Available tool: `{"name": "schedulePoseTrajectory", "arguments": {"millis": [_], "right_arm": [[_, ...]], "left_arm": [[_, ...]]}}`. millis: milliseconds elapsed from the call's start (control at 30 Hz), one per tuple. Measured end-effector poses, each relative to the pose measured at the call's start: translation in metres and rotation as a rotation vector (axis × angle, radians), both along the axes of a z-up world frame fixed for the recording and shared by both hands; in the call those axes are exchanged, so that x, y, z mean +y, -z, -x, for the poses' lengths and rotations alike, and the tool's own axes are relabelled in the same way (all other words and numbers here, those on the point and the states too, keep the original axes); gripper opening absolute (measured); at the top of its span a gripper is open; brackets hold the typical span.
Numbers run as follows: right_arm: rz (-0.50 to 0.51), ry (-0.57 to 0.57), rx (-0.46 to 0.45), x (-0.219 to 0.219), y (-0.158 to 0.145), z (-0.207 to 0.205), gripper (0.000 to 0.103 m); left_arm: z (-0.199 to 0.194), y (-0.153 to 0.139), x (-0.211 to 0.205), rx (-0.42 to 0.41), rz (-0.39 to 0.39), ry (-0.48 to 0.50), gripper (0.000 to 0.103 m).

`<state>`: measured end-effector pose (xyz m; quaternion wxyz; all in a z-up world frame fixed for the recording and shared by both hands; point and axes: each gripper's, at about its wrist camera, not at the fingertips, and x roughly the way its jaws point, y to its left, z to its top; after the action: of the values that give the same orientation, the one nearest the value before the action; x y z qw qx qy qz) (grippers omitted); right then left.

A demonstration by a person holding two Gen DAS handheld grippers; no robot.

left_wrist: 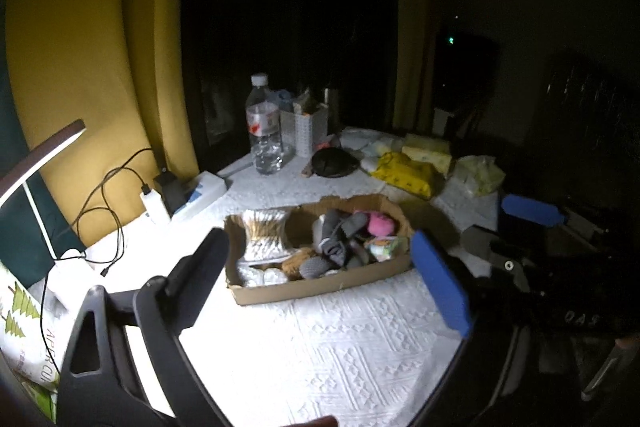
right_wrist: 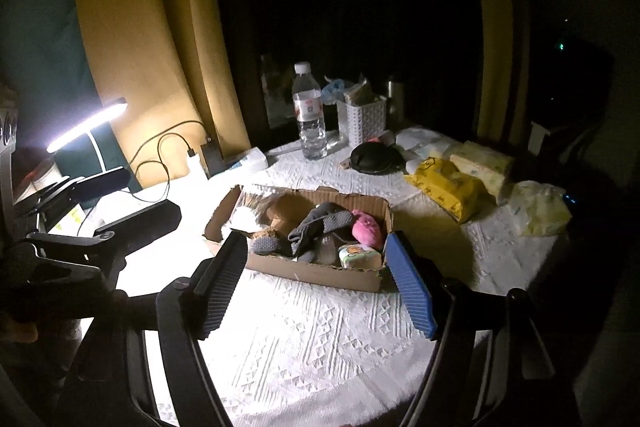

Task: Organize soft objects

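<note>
Setting: dim room, table under a white embossed cloth, lit by a desk lamp at the left.
Left tongs: released, jaws spread wide, nothing between them; held above the near cloth, facing the box.
Right tongs: released, jaws wide apart, empty; likewise held short of the box and not touching it.
Cardboard box: open, shallow, mid-table, just beyond both tools.
Box contents: grey knitted socks, a pink plush toy, a small printed tissue pack, a brown fuzzy item and a bundle of cotton swabs at the left end.
Soft goods outside the box: a yellow wipes pack, a pale tissue pack and a crinkled pale bag, near one another at the right of the table, well apart from the box.
Other items: water bottle, white perforated basket, dark round pouch, charger and cable.
Progress, as judged: several small soft pieces are boxed; the larger packs at the right remain unsorted, if they belong to the job.
Finding: neither tool is engaged at present.
</note>
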<state>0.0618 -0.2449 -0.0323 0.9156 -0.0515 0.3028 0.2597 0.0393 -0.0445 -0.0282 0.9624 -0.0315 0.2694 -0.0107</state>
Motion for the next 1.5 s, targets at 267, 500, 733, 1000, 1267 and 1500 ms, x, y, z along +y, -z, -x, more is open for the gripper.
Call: {"name": "schedulePoseTrajectory", "arguments": {"millis": [267,500,733,1000,1267,1500], "right_arm": [[0.001,0.023,-0.030,-0.010,-0.014,0.021,0.075],[0.006,0.034,-0.046,-0.011,-0.021,0.033,0.075],[0.010,0.040,-0.054,-0.010,-0.024,0.037,0.075],[0.011,0.038,-0.050,-0.008,-0.023,0.036,0.075],[0.013,0.041,-0.046,-0.008,-0.024,0.031,0.075],[0.011,0.039,-0.042,-0.007,-0.023,0.028,0.075]], "left_arm": [[0.024,-0.014,-0.005,-0.037,-0.014,-0.007,0.093],[0.036,-0.021,0.005,-0.059,-0.011,-0.035,0.093],[0.037,-0.020,0.012,-0.059,-0.001,-0.041,0.093],[0.035,-0.019,0.014,-0.061,0.001,-0.045,0.093],[0.031,-0.017,0.017,-0.063,0.000,-0.048,0.093],[0.028,-0.015,0.018,-0.058,0.006,-0.046,0.093]]}}
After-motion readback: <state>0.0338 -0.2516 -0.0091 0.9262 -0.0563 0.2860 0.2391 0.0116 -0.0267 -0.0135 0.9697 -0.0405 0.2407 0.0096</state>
